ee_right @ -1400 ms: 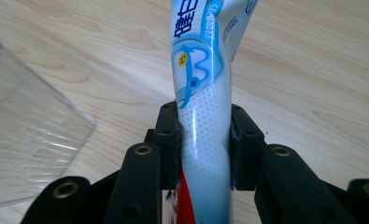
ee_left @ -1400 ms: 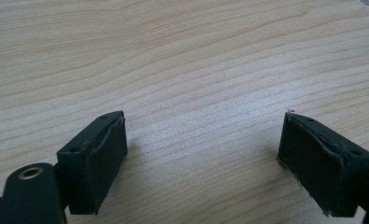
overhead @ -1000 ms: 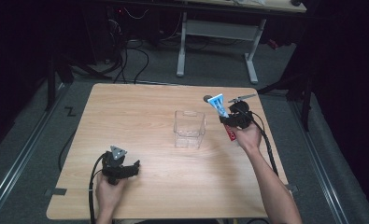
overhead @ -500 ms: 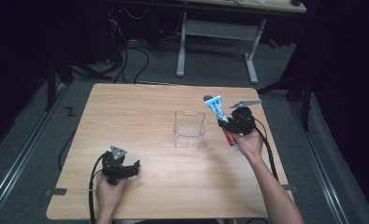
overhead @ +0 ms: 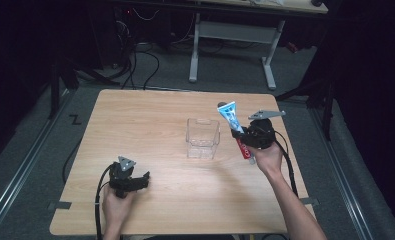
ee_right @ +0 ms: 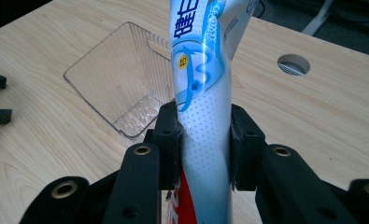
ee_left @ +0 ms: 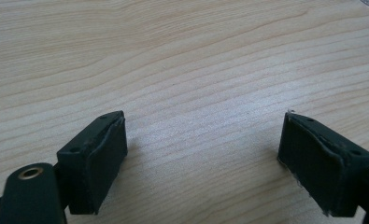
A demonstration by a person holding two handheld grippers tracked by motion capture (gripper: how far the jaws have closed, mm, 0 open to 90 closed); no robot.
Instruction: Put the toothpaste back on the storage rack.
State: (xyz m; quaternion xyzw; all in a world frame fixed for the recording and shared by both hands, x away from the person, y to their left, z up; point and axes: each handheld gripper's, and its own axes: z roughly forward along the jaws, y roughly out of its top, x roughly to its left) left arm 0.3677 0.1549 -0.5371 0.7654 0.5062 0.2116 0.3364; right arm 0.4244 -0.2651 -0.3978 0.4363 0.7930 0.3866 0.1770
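Toothpaste tube point(overhead: 233, 125) has travelled since the earlier high views: 1.0 s ago it sat farther toward the table's right edge, and now the right tongs point(overhead: 245, 136) carry it leftward, closer to the clear plastic bin point(overhead: 203, 138) at the middle of the table point(overhead: 150, 115). The tube is lifted off the wood and leans, its flat crimped end up and toward the bin, its red lower end down by the person's right hand point(overhead: 267, 156).

In the right gripper view the right tongs point(ee_right: 204, 144) are closed firmly on the tube point(ee_right: 202, 93), 1 black pad pressed against each side of its white dotted body, with no gap visible. The bin point(ee_right: 121, 79) lies just ahead and to the left in that view, open side up and empty.

The left tongs point(overhead: 135, 179) rest low near the table's front left, in the same place as in the earlier views. In the left gripper view their 2 pads point(ee_left: 98, 158) stand wide apart over bare wood, holding nothing.

My reading: the carry toward the bin is under way and nearly there, but the tube is not yet above the opening. The next move probably calls for a little more leftward travel, then lowering the tube into the bin before letting go.
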